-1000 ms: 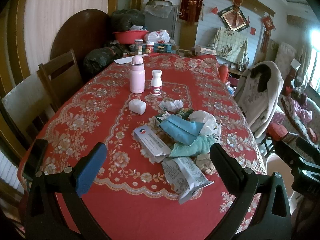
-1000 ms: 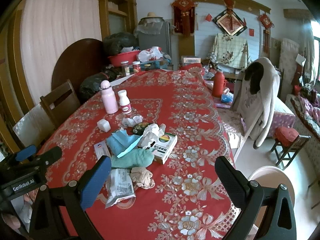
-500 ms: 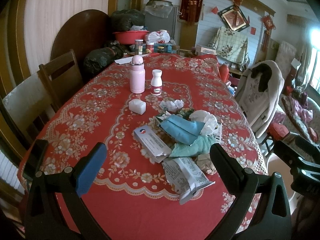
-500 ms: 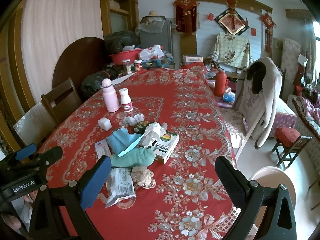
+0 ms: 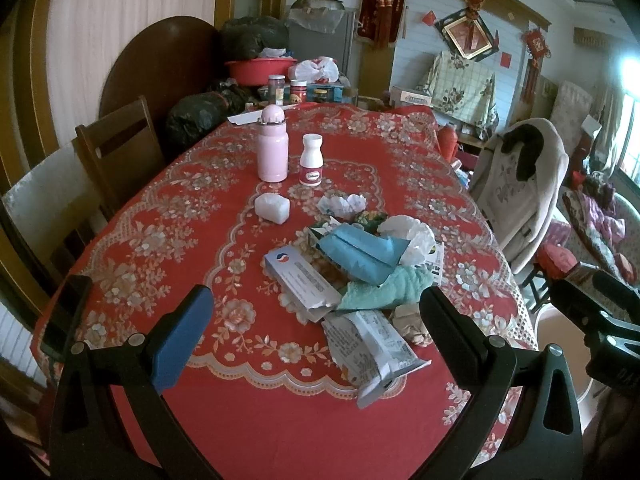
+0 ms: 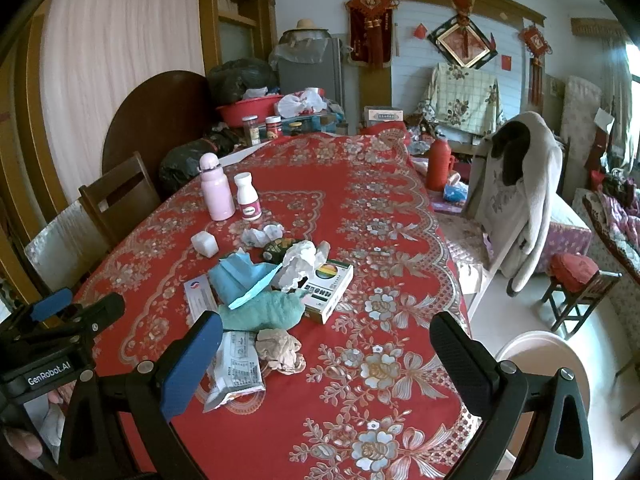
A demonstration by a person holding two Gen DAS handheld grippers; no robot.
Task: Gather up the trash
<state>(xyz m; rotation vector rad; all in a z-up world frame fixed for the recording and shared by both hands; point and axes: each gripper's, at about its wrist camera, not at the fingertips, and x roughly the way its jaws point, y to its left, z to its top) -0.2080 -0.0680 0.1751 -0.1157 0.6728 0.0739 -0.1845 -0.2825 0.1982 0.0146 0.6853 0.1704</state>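
A pile of trash lies on the red tablecloth (image 5: 168, 248): a blue paper wrapper (image 5: 360, 250), a teal cloth (image 5: 384, 288), a long white box (image 5: 300, 280), a crumpled white packet (image 5: 372, 348), white tissue (image 5: 412, 236) and a beige wad (image 6: 280, 350). A green-and-white box (image 6: 326, 290) shows in the right wrist view. My left gripper (image 5: 316, 324) is open and empty, held above the near table edge before the pile. My right gripper (image 6: 326, 348) is open and empty, to the right of the left one.
A pink bottle (image 5: 273, 148), a white pill bottle (image 5: 312, 160) and a small white block (image 5: 273, 208) stand beyond the pile. Wooden chairs (image 5: 116, 152) line the left side. A chair with a jacket (image 6: 516, 200) and a pale round bin (image 6: 540, 364) are on the right.
Both grippers have shifted only slightly. The right wrist view has edged a little closer to the table. Nothing was picked up or moved.
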